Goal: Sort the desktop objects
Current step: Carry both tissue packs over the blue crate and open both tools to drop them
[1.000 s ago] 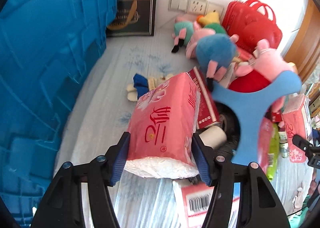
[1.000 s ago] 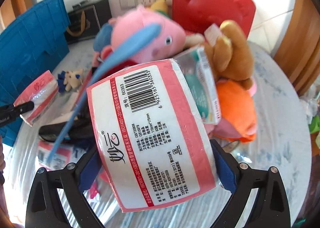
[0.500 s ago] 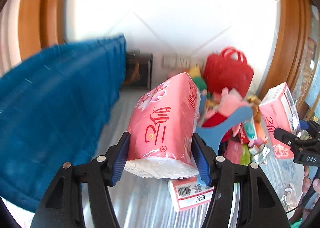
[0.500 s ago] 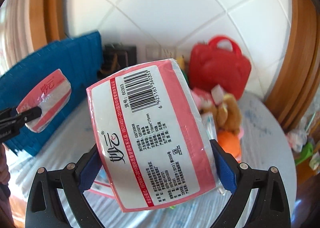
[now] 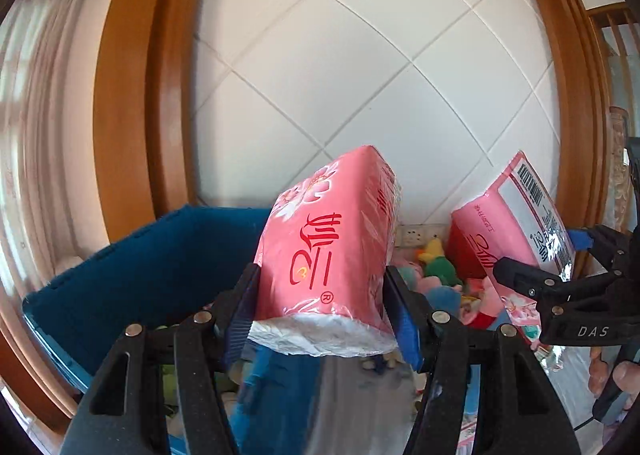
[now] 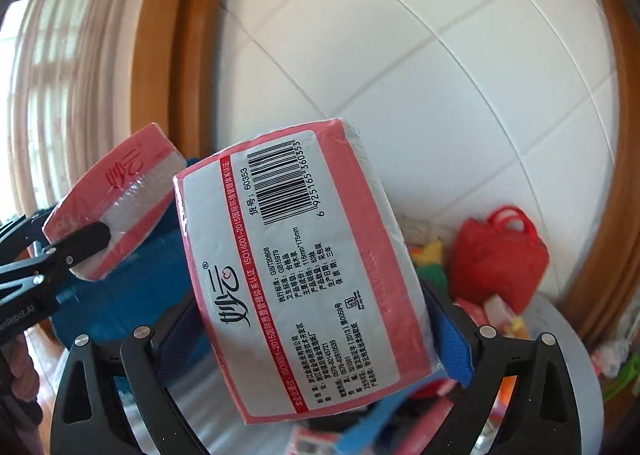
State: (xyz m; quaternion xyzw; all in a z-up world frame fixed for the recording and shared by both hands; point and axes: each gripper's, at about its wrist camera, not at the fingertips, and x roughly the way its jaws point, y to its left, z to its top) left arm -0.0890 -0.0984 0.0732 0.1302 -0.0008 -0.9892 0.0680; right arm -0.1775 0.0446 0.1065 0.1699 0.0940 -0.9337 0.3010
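White tiled wall [image 5: 360,75], wood frame [image 5: 132,95]; table [image 6: 560,335] prob. round.

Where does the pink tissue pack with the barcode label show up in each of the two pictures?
Left wrist view: barcode tissue pack at the right edge, clamped in the right hand-held gripper.
Right wrist view: it fills the centre, label facing the camera, between that gripper's fingers.
Shared landmark: the blue crate, low left of the pack in both.

ahead: tiled wall [image 5: 360,75] | below-left: blue bin [image 5: 152,255] open | right: toy pile [image 5: 440,275]
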